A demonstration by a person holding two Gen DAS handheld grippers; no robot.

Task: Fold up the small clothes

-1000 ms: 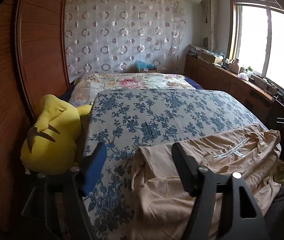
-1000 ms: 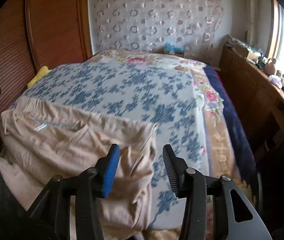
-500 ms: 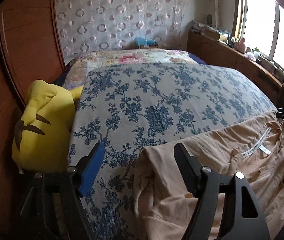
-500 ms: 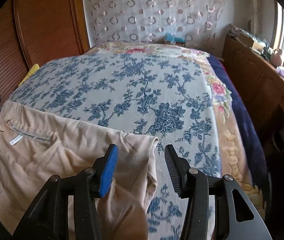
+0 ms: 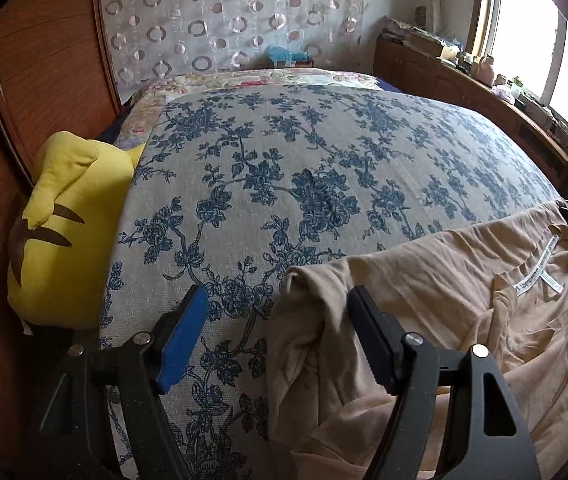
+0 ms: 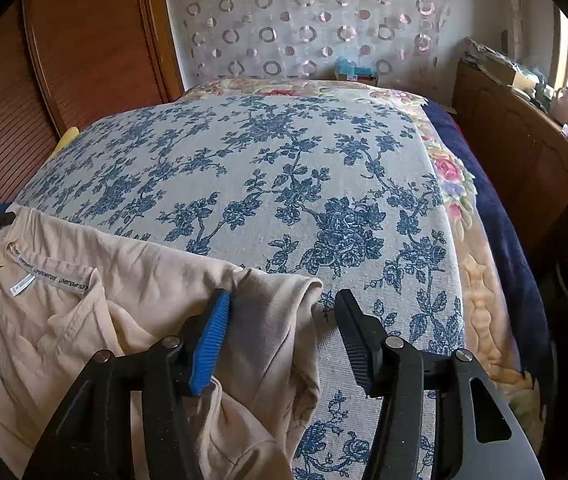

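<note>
A beige garment [image 5: 464, 304] lies crumpled over the near edge of a bed with a blue-flowered cover [image 5: 304, 168]. Its white label [image 6: 24, 282] faces up. My left gripper [image 5: 278, 320] is open, and the garment's left corner sits between its fingers. My right gripper [image 6: 282, 322] is open, and the garment's right corner [image 6: 280, 300] lies between its fingers. The garment's lower part hangs off the bed, out of sight. In each view the other gripper's tip shows at the frame edge.
A yellow plush toy [image 5: 64, 220] sits at the bed's left side against the wooden wardrobe [image 5: 24, 100]. A wooden sideboard [image 6: 524, 160] with small items runs along the right under the window. A floral quilt [image 6: 456, 208] and dark blue blanket lie beyond the cover.
Both grippers have tilted down and moved closer to the bed's near edge. The garment's top edge now lies straighter and flatter on the cover.
</note>
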